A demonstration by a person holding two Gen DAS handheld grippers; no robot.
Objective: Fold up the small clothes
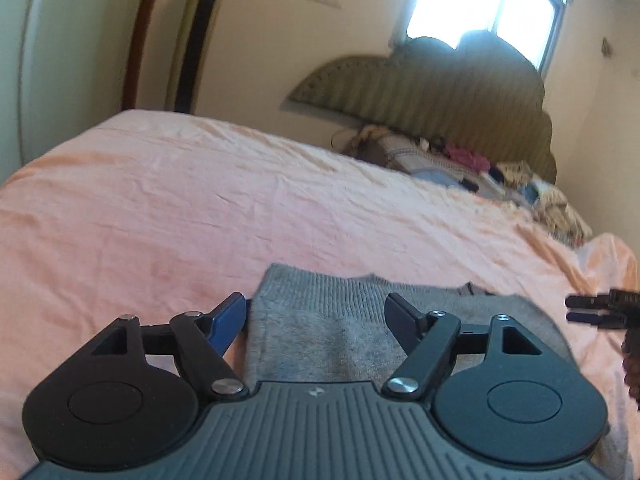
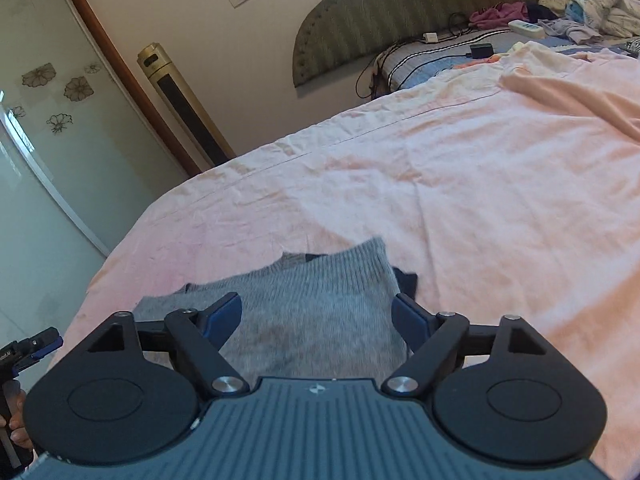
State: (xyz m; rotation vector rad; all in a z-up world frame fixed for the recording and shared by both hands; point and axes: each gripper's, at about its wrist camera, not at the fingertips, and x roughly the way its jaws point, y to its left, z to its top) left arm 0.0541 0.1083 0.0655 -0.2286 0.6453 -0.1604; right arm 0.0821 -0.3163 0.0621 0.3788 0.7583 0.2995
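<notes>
Pink bedsheet (image 2: 460, 184); grey knit garment (image 2: 312, 312) flat, ribbed hem seemingly toward headboard (image 2: 400, 8); both claws released

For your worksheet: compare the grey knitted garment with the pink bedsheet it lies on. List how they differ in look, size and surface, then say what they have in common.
The grey knitted garment is grey with ribbed knit; the pink bedsheet is pale pink and smooth-woven.
The garment is small, near the edge of the bed; the bedsheet spreads across the whole bed.
The garment lies fairly flat; the bedsheet is creased all over.
Both are soft fabrics lying spread out, and neither is gripped.
</notes>
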